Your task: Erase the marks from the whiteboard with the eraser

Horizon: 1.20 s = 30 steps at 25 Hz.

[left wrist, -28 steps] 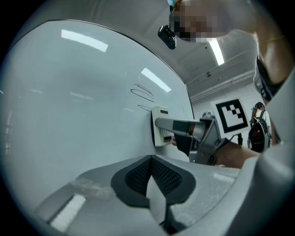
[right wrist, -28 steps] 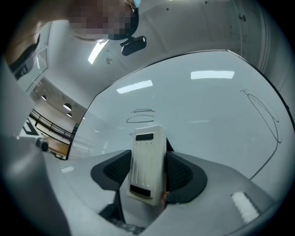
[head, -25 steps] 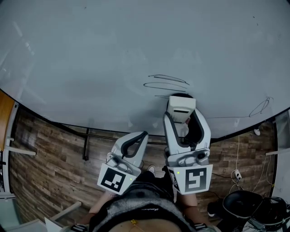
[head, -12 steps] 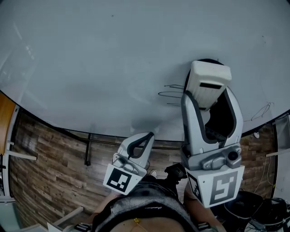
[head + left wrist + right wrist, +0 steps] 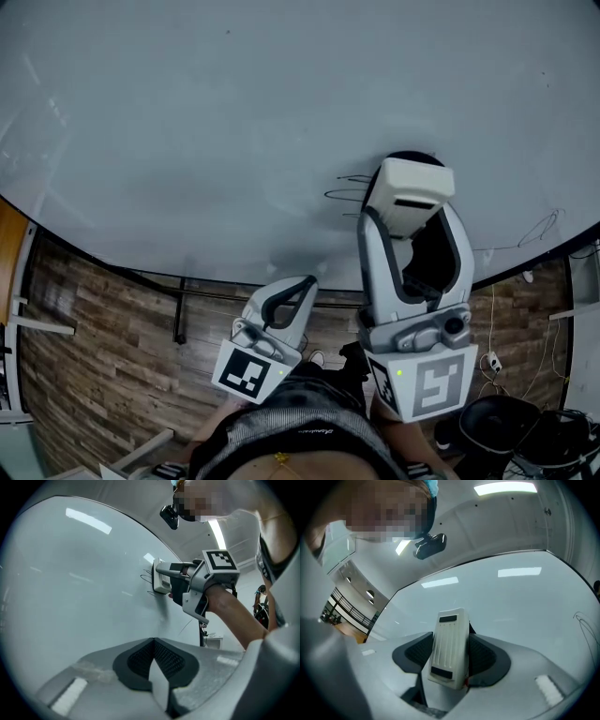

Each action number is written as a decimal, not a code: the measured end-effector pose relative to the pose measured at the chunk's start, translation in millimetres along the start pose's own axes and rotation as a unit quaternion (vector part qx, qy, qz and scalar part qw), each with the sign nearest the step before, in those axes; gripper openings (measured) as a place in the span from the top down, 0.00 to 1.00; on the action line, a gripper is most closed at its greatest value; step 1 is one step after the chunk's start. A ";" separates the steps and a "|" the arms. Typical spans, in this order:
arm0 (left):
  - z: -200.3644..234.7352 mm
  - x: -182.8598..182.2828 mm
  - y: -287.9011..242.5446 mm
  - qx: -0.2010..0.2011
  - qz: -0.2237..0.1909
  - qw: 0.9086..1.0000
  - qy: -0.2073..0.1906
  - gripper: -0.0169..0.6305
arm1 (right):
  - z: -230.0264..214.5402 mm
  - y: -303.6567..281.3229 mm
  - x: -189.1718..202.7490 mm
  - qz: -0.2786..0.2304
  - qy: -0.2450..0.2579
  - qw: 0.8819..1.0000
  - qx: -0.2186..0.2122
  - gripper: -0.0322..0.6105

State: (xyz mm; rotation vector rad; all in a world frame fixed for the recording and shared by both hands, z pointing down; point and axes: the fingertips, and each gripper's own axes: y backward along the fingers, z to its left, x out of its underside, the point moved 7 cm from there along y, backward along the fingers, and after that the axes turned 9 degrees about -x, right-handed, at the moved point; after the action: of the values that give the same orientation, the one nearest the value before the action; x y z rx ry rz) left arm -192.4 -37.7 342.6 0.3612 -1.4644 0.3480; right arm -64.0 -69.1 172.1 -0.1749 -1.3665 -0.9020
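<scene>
The whiteboard (image 5: 234, 112) fills the upper head view. Black scribbled lines (image 5: 349, 187) show just left of the white eraser (image 5: 409, 195), which covers their right part. My right gripper (image 5: 409, 214) is shut on the eraser and presses it flat to the board. The left gripper view shows the eraser (image 5: 161, 576) on the board (image 5: 70, 573) beside the scribbles (image 5: 147, 580). In the right gripper view the eraser (image 5: 450, 648) sits upright between the jaws of the right gripper (image 5: 450, 660). My left gripper (image 5: 298, 283) hangs shut and empty below the board's lower edge, its pads (image 5: 140, 660) pressed together.
A second thin looped scribble (image 5: 542, 227) lies near the board's right lower edge, also seen as a faint scribble (image 5: 587, 626) at the far right. Below the board are the wooden floor (image 5: 94, 356), cables and a black bin (image 5: 511, 422).
The right gripper with the eraser rose from below the scribbles onto them, then slid slightly down and left. Less of the black lines shows now. The left gripper barely moved.
</scene>
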 end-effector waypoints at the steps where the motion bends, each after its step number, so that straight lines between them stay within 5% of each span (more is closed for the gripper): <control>1: -0.7 0.3 0.2 0.002 0.001 1.000 0.000 0.98 | 2.1 2.6 5.3 0.007 -0.006 1.000 -0.002 0.57; 17: -6.8 12.1 5.7 0.011 0.025 1.000 0.000 0.98 | 36.5 38.7 102.5 0.116 -0.024 0.993 0.007 0.57; 30: 7.3 16.6 17.6 0.006 0.026 1.000 0.006 0.98 | 40.5 15.9 73.9 0.127 0.002 0.992 0.014 0.57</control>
State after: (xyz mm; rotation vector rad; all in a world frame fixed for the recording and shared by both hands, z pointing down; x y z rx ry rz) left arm -205.4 -25.0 360.2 0.3321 -1.4627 0.4001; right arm -89.5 -67.7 254.0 -0.3173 -1.3174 -0.6697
